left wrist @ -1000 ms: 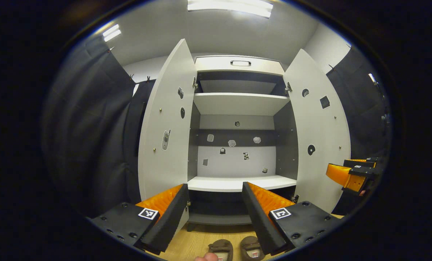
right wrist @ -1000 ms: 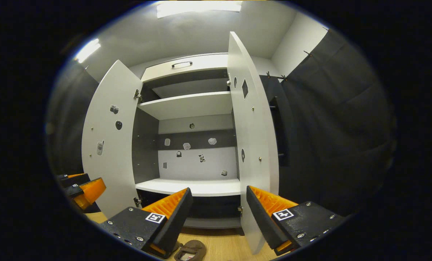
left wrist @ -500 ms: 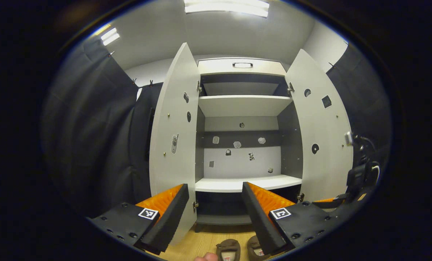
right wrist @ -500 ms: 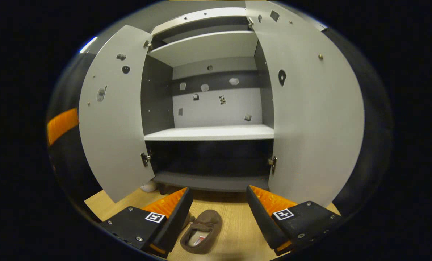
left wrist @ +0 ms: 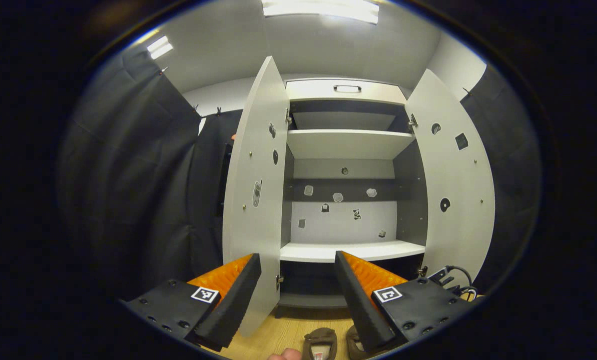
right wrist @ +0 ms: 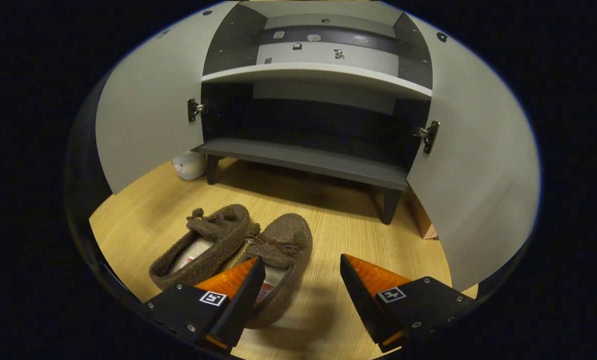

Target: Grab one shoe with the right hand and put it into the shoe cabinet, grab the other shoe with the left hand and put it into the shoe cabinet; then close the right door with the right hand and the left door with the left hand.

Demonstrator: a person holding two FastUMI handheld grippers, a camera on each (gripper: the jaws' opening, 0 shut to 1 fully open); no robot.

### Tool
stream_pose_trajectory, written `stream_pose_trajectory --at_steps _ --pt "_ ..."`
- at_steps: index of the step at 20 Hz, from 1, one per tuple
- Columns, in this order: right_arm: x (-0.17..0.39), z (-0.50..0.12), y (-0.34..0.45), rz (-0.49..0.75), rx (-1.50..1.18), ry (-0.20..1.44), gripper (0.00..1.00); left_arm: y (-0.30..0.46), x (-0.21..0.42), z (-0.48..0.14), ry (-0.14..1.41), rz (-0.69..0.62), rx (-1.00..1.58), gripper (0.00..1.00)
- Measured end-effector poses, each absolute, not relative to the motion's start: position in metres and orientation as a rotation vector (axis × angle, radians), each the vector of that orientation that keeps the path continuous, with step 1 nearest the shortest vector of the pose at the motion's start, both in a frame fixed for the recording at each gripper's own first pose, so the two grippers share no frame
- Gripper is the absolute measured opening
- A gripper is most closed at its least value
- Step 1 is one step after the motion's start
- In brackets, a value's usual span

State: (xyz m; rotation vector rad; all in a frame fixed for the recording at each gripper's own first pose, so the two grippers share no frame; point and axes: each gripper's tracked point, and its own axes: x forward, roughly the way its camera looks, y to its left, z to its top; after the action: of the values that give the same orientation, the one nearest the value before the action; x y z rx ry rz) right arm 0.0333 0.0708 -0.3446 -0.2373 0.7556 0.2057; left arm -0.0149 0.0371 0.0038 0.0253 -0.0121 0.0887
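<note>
Right tongs poised over the pair of shoes before the 1st pick.

The right tongs [right wrist: 301,280] stand wide open and empty, tilted down at the floor [right wrist: 348,220] so that the right shoe [right wrist: 278,260] lies just beside the left finger, ready to be straddled. The left shoe [right wrist: 203,245] lies touching it, toes toward the shoe cabinet [right wrist: 303,160], whose bottom shelf [right wrist: 308,162] is dark and bare. The left tongs [left wrist: 295,285] are also wide open and hold nothing, kept level and facing the cabinet, apparently waiting their turn. The left door [left wrist: 255,210] and right door [left wrist: 458,200] both stand open, leaving the shelves free for loading.
</note>
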Motion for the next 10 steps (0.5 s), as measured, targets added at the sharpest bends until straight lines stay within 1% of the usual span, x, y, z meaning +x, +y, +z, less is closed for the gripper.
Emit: stream_pose_trajectory --at_steps 1,2,3,4,6,7,9,10 --pt "0.034 -0.352 0.068 0.198 -0.251 0.777 0.94 0.04 -0.015 0.004 -0.014 0.094 0.023 0.94" --pt "0.036 -0.358 0.065 0.187 -0.257 0.79 0.94 0.043 -0.016 0.004 -0.016 0.099 0.022 0.97" --pt "0.04 -0.364 0.064 0.177 -0.26 0.796 0.94 0.044 -0.017 0.005 -0.017 0.105 0.021 0.94" --pt "0.045 -0.37 0.063 0.173 -0.258 0.798 0.95 0.047 -0.017 0.004 -0.017 0.11 0.02 0.97" --pt "0.057 -0.387 0.053 0.145 -0.299 0.818 0.94 0.054 -0.017 0.005 -0.02 0.123 0.018 0.97" --pt "0.062 -0.395 0.053 0.138 -0.297 0.832 0.94 0.055 -0.016 0.005 -0.02 0.126 0.015 0.94" --pt "0.074 -0.407 0.057 0.131 -0.257 0.841 0.92 0.059 -0.018 0.006 -0.021 0.135 0.013 0.97" --pt "0.078 -0.411 0.057 0.126 -0.25 0.835 0.87 0.061 -0.019 0.005 -0.022 0.141 0.014 0.94"
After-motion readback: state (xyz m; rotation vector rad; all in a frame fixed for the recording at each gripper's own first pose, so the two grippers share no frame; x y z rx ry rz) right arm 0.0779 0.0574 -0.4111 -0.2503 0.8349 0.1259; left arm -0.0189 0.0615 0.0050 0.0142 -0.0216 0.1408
